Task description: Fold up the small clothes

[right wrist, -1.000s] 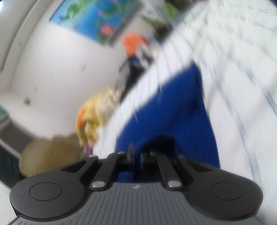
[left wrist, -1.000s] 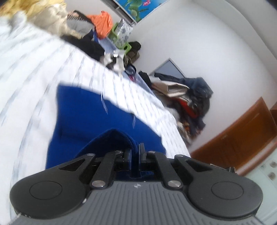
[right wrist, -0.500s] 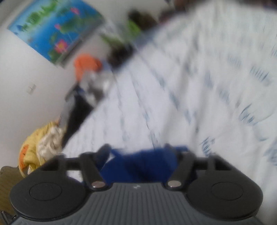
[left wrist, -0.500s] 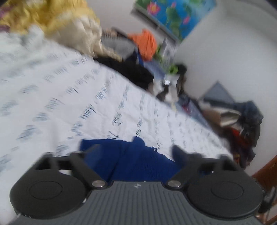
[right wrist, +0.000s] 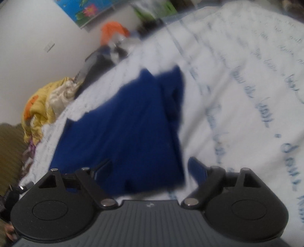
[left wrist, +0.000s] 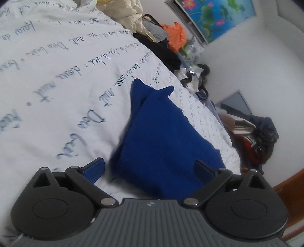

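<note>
A small blue garment [left wrist: 161,136] lies folded on the white bed sheet with blue script [left wrist: 57,62]. Two pointed corners stick out at its far end. My left gripper [left wrist: 150,169] is open and empty, held just above the garment's near edge, with one blue pad off its left side. In the right wrist view the same garment [right wrist: 129,129] lies flat and blurred. My right gripper [right wrist: 150,169] is open and empty over its near right corner.
A heap of clothes, black [left wrist: 161,49], orange [left wrist: 176,36] and cream [left wrist: 123,11], lies along the bed's far edge. More clothes [left wrist: 256,129] are piled on the floor by the wall. A yellow quilt [right wrist: 41,102] sits at the bed's left side.
Both grippers were shut on the blue garment a second ago. They have opened, let it go, and pulled back; the garment now lies folded on the sheet.
</note>
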A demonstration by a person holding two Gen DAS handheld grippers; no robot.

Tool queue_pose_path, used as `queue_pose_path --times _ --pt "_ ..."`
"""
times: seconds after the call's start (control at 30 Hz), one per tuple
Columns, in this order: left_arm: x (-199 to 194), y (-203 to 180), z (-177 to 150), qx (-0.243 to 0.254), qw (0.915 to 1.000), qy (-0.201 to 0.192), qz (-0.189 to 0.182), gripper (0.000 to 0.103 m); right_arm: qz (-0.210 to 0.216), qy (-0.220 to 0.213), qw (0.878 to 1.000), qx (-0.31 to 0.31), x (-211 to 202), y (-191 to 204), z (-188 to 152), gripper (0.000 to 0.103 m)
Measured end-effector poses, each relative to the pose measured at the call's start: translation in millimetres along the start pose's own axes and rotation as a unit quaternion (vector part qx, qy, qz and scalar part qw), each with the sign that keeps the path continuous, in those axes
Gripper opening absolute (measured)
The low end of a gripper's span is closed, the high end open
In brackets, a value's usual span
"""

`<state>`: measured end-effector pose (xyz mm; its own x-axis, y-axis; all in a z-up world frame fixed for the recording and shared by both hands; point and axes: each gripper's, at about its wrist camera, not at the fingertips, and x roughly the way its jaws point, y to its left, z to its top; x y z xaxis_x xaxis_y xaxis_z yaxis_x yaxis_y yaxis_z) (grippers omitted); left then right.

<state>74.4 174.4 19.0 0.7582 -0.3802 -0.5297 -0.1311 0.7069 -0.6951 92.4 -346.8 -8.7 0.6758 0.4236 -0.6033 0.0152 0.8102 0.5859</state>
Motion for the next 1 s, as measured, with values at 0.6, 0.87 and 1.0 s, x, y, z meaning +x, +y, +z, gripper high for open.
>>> queue_pose_path --times 0.6,0.87,1.0 --pt "-77 -34 -35 0.079 0.9947 0.049 -0.044 0.006 0.109 -0.008 0.994 0.024 -65 3 -12 0.005" --pt "-119 8 -45 0.099 0.9942 -0.001 0.04 0.061 -0.038 -0.01 0.999 0.006 -111 -22 -75 0.067" --pt "-83 -45 -10 0.191 0.9763 -0.082 0.062 0.081 -0.014 -0.093 0.994 -0.049 -102 1 -20 0.071"
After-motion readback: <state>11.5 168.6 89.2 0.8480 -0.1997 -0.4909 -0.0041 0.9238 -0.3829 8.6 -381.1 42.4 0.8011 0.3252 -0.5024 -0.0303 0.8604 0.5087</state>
